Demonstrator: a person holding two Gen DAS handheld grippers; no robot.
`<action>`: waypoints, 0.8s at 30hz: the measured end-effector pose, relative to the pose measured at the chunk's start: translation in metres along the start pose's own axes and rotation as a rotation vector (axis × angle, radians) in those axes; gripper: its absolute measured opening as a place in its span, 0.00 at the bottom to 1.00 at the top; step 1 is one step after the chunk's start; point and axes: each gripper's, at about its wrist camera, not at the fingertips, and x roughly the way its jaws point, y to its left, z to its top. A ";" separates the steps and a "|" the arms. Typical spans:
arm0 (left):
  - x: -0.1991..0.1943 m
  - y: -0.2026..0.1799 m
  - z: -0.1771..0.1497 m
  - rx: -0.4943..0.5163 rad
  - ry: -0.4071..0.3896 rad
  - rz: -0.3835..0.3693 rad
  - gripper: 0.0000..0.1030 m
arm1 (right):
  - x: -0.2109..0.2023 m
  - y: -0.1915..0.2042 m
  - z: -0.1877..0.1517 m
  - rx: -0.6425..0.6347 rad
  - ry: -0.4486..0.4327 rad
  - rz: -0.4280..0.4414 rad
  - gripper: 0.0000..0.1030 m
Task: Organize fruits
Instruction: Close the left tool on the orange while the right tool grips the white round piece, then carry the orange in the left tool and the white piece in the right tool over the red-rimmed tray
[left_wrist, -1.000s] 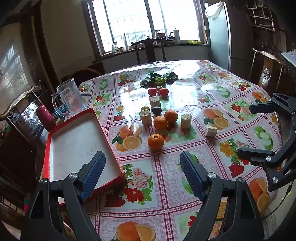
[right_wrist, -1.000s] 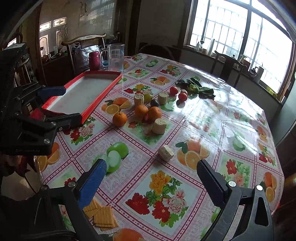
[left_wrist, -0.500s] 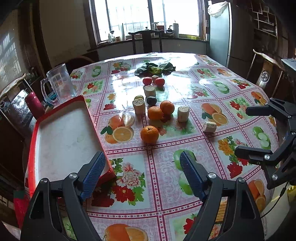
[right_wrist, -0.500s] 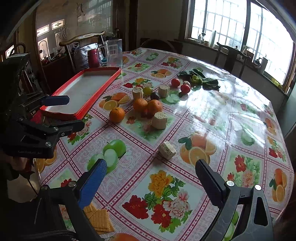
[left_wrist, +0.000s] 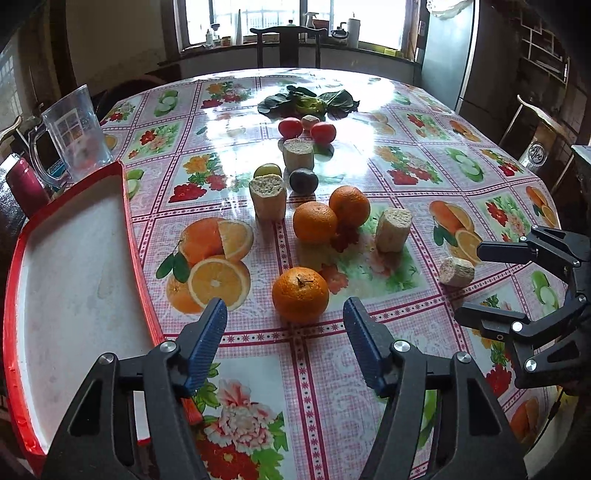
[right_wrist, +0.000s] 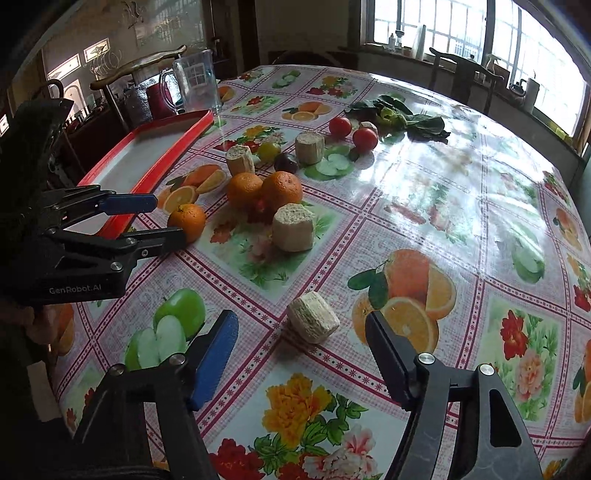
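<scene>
The left tool (left_wrist: 284, 325) is held released, jaws spread wide, just above the worktop (left_wrist: 406, 122); nothing is gripped. A single orange (left_wrist: 300, 294) lies directly ahead of it, between the lines of the two blue pads but beyond their tips — no contact is seen. The red-rimmed tray (left_wrist: 135, 236) is set at the worktop's left edge, its white floor bare in the left wrist view.

The right tool (right_wrist: 301, 345) is likewise released and carries nothing. A short pale cut piece (right_wrist: 313, 316), lying on its side, is found just ahead of its fingertips, apart from both.

Further back, two oranges (left_wrist: 332, 218) are touching one another, flanked by two upright pale cut pieces (left_wrist: 268, 201) (left_wrist: 393, 229). A dark round fruit (left_wrist: 303, 181) and a green one (left_wrist: 268, 170) are noted behind them, then a third upright piece (left_wrist: 298, 150), two red tomatoes (left_wrist: 306, 130) and leafy greens (left_wrist: 308, 103). A clear jug (left_wrist: 75, 134) stands beyond the tray.
</scene>
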 end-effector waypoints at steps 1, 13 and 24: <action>0.002 0.001 0.001 0.000 0.003 -0.001 0.62 | 0.002 -0.001 0.001 0.000 0.003 0.002 0.69; 0.019 -0.004 0.005 0.053 0.027 -0.032 0.36 | 0.017 -0.004 0.003 -0.015 0.035 -0.024 0.48; -0.003 0.004 -0.004 0.033 -0.010 -0.084 0.30 | -0.005 0.006 0.001 0.035 0.009 0.017 0.31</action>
